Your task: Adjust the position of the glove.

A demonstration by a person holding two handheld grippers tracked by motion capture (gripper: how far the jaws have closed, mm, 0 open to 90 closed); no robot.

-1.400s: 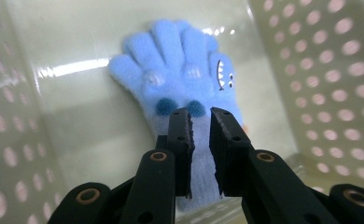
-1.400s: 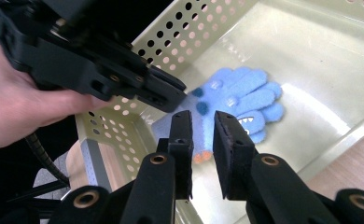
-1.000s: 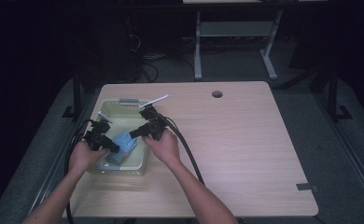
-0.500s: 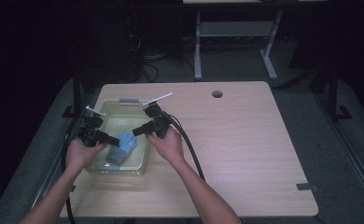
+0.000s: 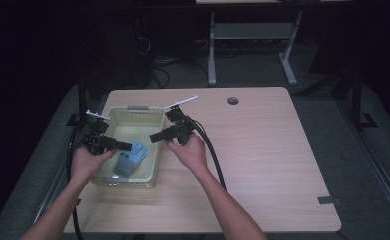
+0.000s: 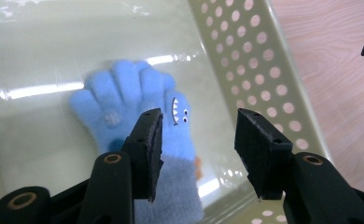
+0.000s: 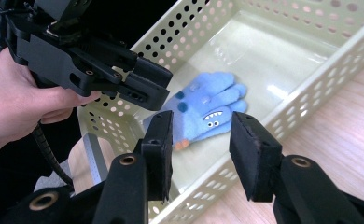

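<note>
Here we hold both grippers over a pale basket (image 5: 133, 116) on the left part of the table (image 5: 263, 165). A blue glove (image 5: 131, 158) lies flat on the basket floor, in its near half, and neither gripper touches it.

The left gripper (image 5: 124, 146) hangs above the basket's left side, pointing across it. From the left gripper view its fingers (image 6: 148, 140) stand apart with nothing between them; they have just been opening. The glove (image 6: 138, 116) lies below them, fingers spread away from us, a small toothy face on one side and a grey cuff nearest the camera. The perforated basket wall (image 6: 245, 60) runs along its right, with the table (image 6: 339, 70) beyond.

The right gripper (image 5: 155, 137) hovers over the basket's right rim, pointing left toward the other one. Its fingers (image 7: 252, 149) are likewise released and have just been opening, empty. In the right gripper view we see the glove (image 7: 206, 112) past the near wall of the basket (image 7: 301, 102), and the left gripper (image 7: 145, 88) above it, gripped by the left hand (image 7: 17, 102).
</note>
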